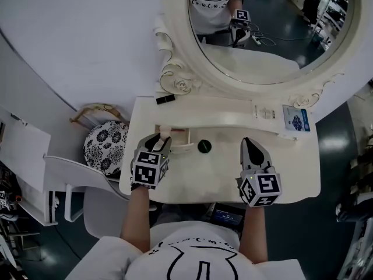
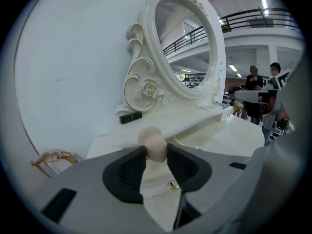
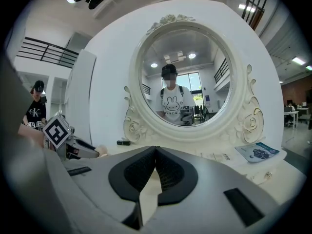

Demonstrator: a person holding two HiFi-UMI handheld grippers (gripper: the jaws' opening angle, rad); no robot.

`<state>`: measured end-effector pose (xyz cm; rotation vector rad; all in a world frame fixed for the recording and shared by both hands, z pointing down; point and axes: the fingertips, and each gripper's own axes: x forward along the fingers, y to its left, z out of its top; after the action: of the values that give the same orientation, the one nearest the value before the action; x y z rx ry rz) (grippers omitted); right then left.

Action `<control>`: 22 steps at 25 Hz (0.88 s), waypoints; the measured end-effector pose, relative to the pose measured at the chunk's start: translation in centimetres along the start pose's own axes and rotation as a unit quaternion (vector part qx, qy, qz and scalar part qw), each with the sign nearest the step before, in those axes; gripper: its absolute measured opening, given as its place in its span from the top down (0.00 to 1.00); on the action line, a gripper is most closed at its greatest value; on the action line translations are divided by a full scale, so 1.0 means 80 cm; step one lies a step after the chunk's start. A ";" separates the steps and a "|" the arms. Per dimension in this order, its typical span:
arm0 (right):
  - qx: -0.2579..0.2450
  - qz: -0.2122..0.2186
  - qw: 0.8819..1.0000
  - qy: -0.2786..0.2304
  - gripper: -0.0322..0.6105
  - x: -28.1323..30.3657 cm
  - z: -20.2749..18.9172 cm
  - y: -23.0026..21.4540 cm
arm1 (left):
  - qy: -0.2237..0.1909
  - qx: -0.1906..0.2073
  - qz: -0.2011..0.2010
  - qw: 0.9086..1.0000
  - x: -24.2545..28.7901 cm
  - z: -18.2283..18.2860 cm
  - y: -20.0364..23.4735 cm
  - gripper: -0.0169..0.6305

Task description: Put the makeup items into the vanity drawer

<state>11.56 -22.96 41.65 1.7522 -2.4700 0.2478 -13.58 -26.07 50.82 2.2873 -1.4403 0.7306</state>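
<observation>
White vanity tabletop [image 1: 291,174], oval mirror [image 1: 262,34] behind: our left gripper [image 1: 160,140] pinches a pink makeup sponge [image 2: 153,141] by the left drawer [image 1: 183,147]; our right gripper [image 1: 250,144] has its fingers closed, empty. We risk the squashy sponge slipping and missing.

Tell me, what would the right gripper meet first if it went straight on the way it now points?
Probably the lower rim of the mirror frame, just above the raised shelf; depth is unclear. The right gripper is shut and empty.
</observation>
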 end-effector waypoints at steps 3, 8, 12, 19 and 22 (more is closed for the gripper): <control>-0.002 -0.005 1.000 0.006 0.93 0.006 -0.004 0.008 | 0.002 -0.006 -0.006 1.000 0.006 -0.005 0.010 0.71; -0.005 -0.011 1.000 0.016 0.93 0.009 -0.009 0.017 | 0.009 -0.014 -0.014 1.000 0.013 -0.012 0.019 0.60; -0.006 -0.016 1.000 0.017 0.93 0.004 -0.009 0.017 | 0.008 -0.014 -0.019 1.000 0.016 -0.009 0.016 0.60; -0.004 -0.025 1.000 0.012 0.93 -0.014 -0.009 -0.004 | -0.002 0.000 -0.033 0.999 0.020 0.005 -0.019 0.60; -0.002 -0.027 1.000 0.010 0.93 -0.022 -0.008 -0.015 | -0.005 0.001 -0.036 0.999 0.023 0.009 -0.036 0.60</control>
<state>13.31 -21.57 42.07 1.8021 -2.4047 0.2534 -10.15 -26.51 51.27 2.3352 -1.3553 0.7006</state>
